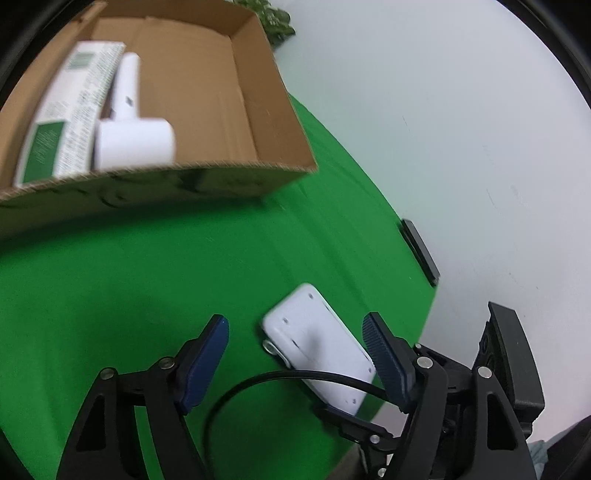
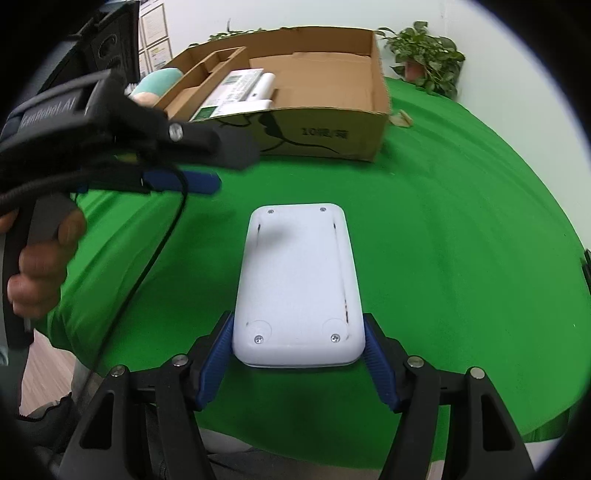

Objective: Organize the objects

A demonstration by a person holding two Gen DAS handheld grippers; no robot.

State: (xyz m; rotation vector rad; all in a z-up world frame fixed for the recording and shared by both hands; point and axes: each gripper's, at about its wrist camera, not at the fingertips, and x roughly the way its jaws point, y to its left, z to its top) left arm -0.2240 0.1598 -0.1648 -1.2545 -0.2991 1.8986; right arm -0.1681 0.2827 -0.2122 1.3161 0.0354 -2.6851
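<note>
Right gripper (image 2: 298, 363) clamped on the white device (image 2: 299, 284) at the desk's near edge, left gripper (image 1: 295, 354) spread wide just beside it, gripping nothing; cardboard box (image 2: 325, 129) toward the far edge, white carton (image 1: 70, 110) and 2 white cylinders (image 1: 135, 142) inside

White wall (image 2: 332, 14) behind green-clothed table (image 2: 461, 221) w/ potted plant (image 2: 424, 55).

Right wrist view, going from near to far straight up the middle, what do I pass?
The right tool, shut on the white device → bare green cloth → cardboard box, with a white-and-green carton inside → white wall behind.
</note>
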